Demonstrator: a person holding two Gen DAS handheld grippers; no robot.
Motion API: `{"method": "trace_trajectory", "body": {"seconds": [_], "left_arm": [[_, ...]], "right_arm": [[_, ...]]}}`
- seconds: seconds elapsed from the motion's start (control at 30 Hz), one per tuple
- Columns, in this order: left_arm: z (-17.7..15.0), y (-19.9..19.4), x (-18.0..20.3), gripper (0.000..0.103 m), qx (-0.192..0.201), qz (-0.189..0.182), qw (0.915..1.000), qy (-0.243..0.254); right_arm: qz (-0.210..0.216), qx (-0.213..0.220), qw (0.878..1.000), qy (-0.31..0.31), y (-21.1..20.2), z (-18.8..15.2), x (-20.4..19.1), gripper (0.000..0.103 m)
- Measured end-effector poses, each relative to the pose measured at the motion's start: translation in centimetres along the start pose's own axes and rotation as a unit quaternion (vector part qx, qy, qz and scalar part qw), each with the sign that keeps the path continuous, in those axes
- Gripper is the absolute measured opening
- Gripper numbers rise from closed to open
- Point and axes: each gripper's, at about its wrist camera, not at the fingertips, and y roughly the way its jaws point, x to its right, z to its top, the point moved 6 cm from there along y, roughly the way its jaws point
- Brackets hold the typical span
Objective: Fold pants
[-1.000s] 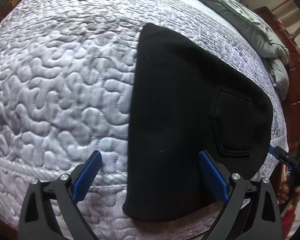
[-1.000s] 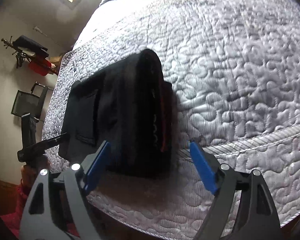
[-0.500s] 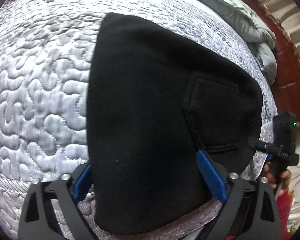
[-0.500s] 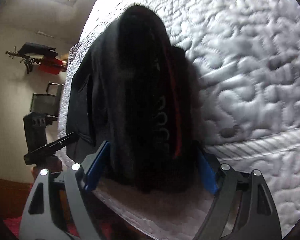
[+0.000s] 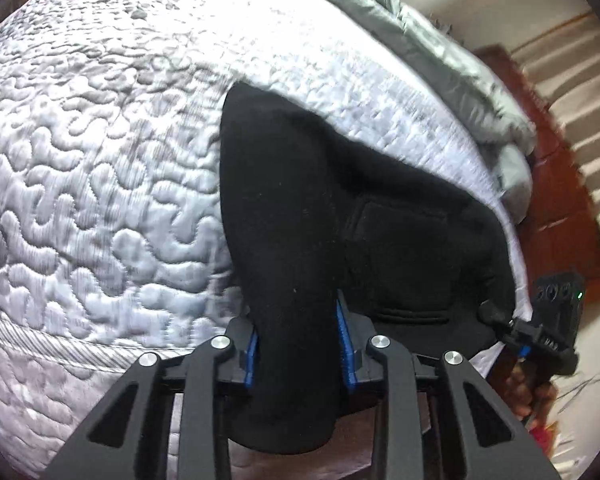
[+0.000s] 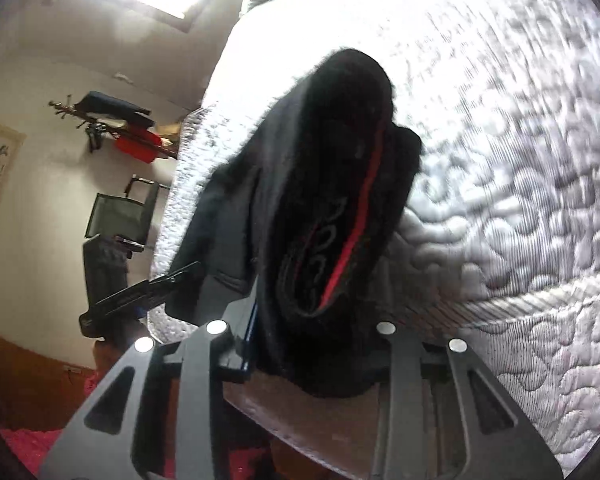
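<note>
Gripping the folded black fleece pants [image 5: 300, 240] at the quilted white mattress [image 5: 100, 160] edge, left gripper [image 5: 298, 354] and right gripper [image 6: 312, 344], jaws just closed on cloth, looked poised to carry the near edge forward for another fold.

Folded black pants [image 5: 300, 216], red-striped waistband, near corners bunched, on quilted mattress [image 5: 100, 160]

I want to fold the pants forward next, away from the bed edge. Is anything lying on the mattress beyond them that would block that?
Nothing visible does. Both the left gripper and the right gripper have just closed on the black pants, and the quilted mattress beyond them is bare. The grey duvet lies bunched along its far side.
</note>
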Motion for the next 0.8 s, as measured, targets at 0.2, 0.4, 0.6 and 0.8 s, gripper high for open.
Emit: {"method": "trace_trajectory", "body": {"seconds": [0.2, 0.4, 0.6, 0.8], "left_arm": [[2.9, -2.4, 2.8, 0.03, 0.04, -0.036, 0.9984, 0.016], [7.7, -2.4, 6.9, 0.03, 0.077, -0.046, 0.9951, 0.04], [11.4, -0.7, 6.6, 0.031, 0.093, -0.019, 0.9936, 0.062], [10.9, 5.4, 2.6, 0.035, 0.033, 0.032, 0.9972, 0.058]], "right_arm": [[-0.016, 0.033, 0.998, -0.049, -3.3, 3.0, -2.8, 0.032], [-0.037, 0.064, 0.994, -0.086, -5.6, 8.1, -3.7, 0.032], [-0.066, 0.067, 0.992, -0.081, -3.0, 13.6, -1.0, 0.032], [-0.094, 0.02, 0.995, -0.024, 3.3, 15.0, 5.4, 0.034]]}}
